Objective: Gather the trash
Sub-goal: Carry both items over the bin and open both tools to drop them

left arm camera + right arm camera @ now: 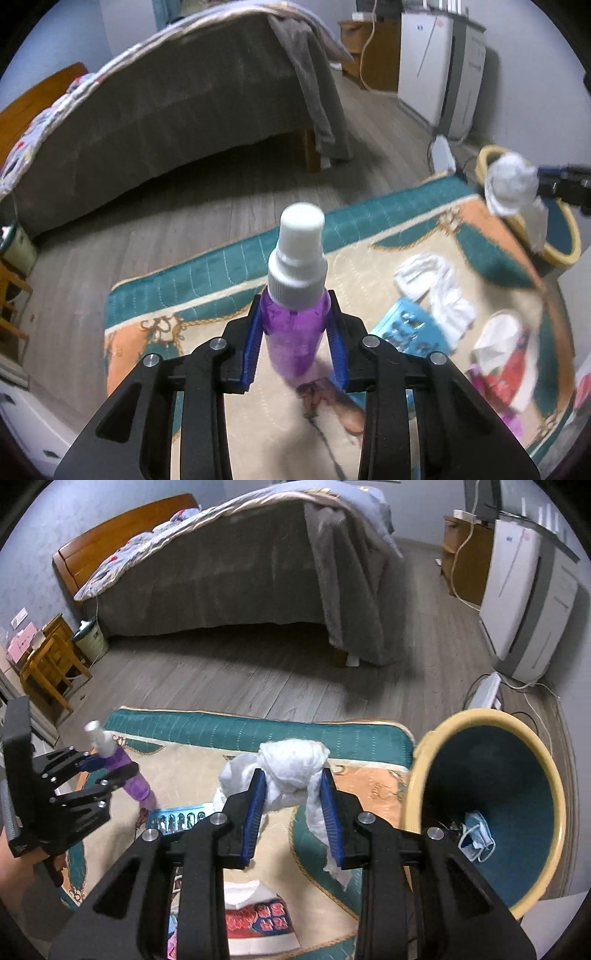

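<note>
My left gripper (295, 314) is shut on a purple spray bottle (295, 332) with a white cap, held upright above the rug; it also shows in the right wrist view (125, 771). My right gripper (291, 779) is shut on a crumpled white tissue wad (291, 771), held above the rug just left of the yellow-rimmed trash bin (554, 849). The wad and bin also show in the left wrist view, the wad (511, 184) in front of the bin (565, 251). A blue face mask (476, 840) lies inside the bin.
On the patterned rug (221, 266) lie white tissue (439, 291), a blue packet (410, 328) and a red-and-white wrapper (506, 365). A bed (229, 576) stands beyond the wooden floor, a white appliance (524, 602) at right, a wooden stool (48, 664) at left.
</note>
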`<state>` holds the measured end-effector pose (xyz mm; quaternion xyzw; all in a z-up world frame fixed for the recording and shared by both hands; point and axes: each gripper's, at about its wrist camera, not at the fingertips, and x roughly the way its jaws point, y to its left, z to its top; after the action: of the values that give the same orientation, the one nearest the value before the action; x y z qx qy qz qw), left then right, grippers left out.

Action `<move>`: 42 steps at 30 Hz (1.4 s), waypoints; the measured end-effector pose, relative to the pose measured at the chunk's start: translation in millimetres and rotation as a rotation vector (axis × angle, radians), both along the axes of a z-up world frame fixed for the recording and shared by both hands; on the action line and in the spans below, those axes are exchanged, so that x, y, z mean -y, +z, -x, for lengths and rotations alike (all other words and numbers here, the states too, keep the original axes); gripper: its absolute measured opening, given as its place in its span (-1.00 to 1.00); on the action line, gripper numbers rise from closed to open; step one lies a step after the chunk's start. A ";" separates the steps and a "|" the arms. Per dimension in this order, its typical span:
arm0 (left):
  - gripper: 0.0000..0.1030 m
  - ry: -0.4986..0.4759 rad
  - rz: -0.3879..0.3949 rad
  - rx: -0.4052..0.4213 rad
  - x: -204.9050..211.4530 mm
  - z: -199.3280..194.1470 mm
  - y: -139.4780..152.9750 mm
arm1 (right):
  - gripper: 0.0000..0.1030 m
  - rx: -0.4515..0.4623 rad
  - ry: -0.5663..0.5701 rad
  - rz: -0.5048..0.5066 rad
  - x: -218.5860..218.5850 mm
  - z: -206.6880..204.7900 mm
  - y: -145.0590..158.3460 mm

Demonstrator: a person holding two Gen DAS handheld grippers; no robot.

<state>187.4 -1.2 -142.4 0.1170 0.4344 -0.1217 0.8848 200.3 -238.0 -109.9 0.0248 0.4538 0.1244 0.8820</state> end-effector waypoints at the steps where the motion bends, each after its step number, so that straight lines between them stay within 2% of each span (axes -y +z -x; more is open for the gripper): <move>1: -0.34 0.004 0.009 0.006 0.5 3.2 4.4 | -0.42 -0.003 -0.001 -0.001 2.4 2.2 0.0; 7: -0.35 -0.026 0.014 0.047 14.6 24.4 34.2 | -0.42 0.023 -0.029 -0.001 22.7 16.8 10.3; 14: -0.34 -0.091 0.023 0.078 45.6 48.0 65.6 | -0.42 0.057 -0.146 -0.036 69.5 23.6 24.5; 19: -0.34 -0.133 0.053 0.085 75.4 55.8 80.5 | -0.42 0.060 -0.229 -0.065 101.6 24.5 24.2; 23: -0.35 -0.160 0.062 0.084 99.4 55.8 85.9 | -0.42 0.062 -0.292 -0.050 125.8 25.7 18.8; 32: -0.34 -0.235 0.087 0.083 172.2 48.8 94.5 | -0.42 0.007 -0.484 -0.148 200.7 33.9 -4.6; 42: -0.34 -0.291 0.115 0.048 251.1 36.0 71.5 | -0.42 -0.022 -0.511 -0.120 234.3 40.6 -23.4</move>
<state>151.5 -252.4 -70.9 0.1308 0.3839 -0.2705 0.8731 159.7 -472.3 -133.3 0.1922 0.4340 -0.0760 0.8769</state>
